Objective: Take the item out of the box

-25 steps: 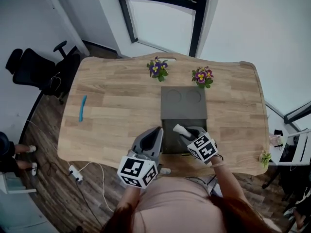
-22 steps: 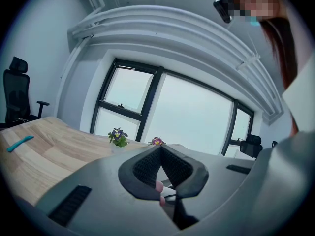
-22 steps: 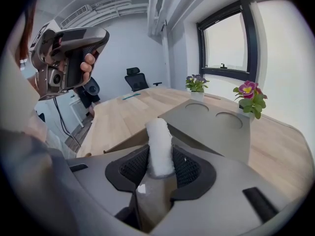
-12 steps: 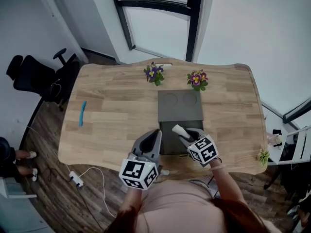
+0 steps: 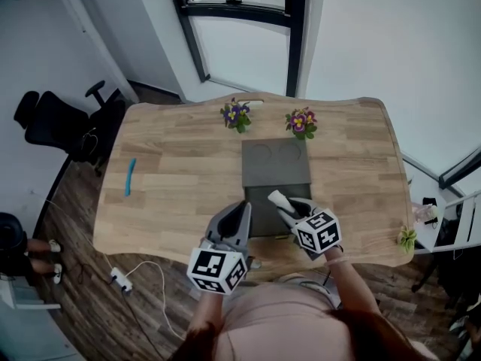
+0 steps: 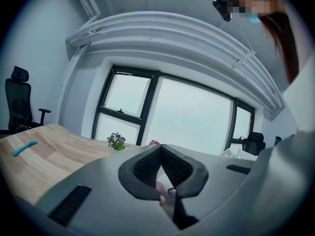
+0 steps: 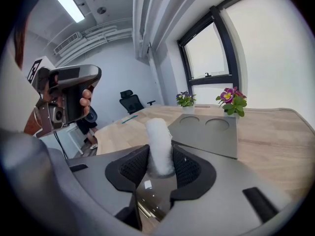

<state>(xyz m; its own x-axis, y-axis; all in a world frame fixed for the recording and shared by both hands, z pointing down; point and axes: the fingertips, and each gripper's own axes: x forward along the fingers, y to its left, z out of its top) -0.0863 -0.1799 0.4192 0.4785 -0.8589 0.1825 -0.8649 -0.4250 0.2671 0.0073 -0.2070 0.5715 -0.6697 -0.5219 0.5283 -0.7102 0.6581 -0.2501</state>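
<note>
The right gripper (image 7: 160, 155) has its fingers pinching the item (image 7: 158, 129), a white fuzzy roll, by its lower end over the box's (image 5: 275, 168) near part; it looks light and squishy, so I'd squeeze gently mid-body, and the left gripper (image 6: 160, 152) has its fingers pressed together, empty.

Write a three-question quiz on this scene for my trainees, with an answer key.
1. True or false: the right gripper is shut on a white item.
2. How many flower pots stand on the table? A: one. B: two. C: four.
3. Fill in the blank: the left gripper has its jaws ____ (open or shut).
Key: 1 true; 2 B; 3 shut.
</note>
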